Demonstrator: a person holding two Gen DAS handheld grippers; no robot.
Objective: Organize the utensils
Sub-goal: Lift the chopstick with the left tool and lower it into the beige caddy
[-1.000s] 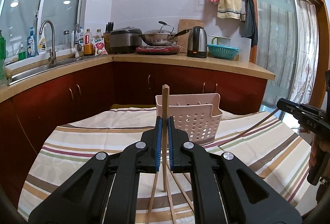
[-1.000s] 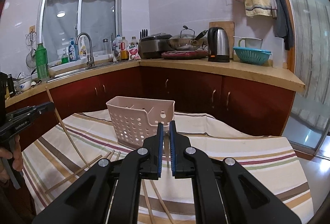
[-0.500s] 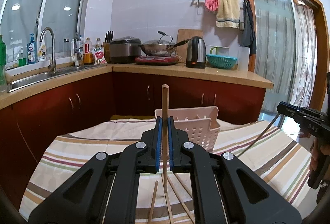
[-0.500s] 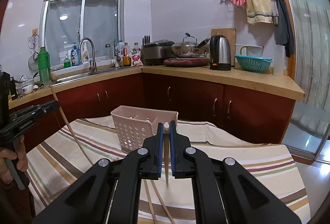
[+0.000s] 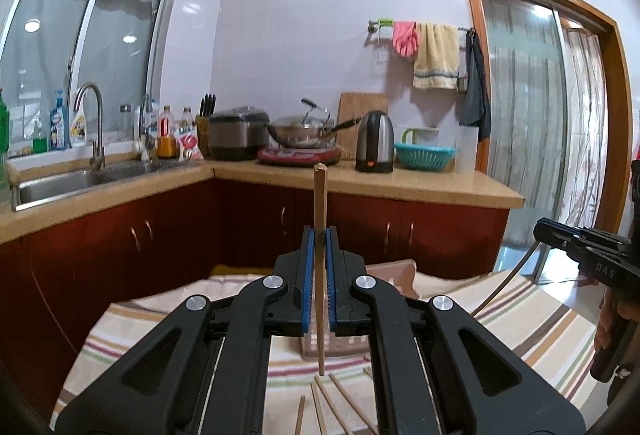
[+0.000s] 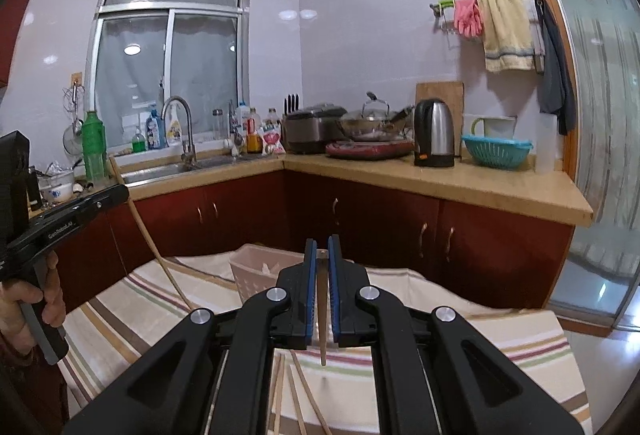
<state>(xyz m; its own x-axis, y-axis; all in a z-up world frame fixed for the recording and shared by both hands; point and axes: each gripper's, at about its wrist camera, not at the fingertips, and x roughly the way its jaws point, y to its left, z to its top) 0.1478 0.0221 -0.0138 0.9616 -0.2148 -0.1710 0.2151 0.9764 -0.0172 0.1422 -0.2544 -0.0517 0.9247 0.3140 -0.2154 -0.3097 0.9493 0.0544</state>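
a table under a striped cloth [image 6: 500, 339] carries a pink perforated basket [image 6: 256, 275] and loose wooden chopsticks [image 5: 340, 403].

Black claw [image 5: 319, 235] with blue pads [image 5: 306, 275] is gripping a tan chopstick [image 5: 320, 203]; a pale pink basket [image 6: 256, 271] is sitting ahead on a striped cloth [image 6: 500, 339].

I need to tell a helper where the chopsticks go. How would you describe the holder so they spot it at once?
Start at the table with the striped cloth in front of the dark red kitchen cabinets. On its far side stands a pale pink plastic basket, open-topped with perforated walls. It is the only container on the cloth; the rest there are loose wooden chopsticks lying flat.
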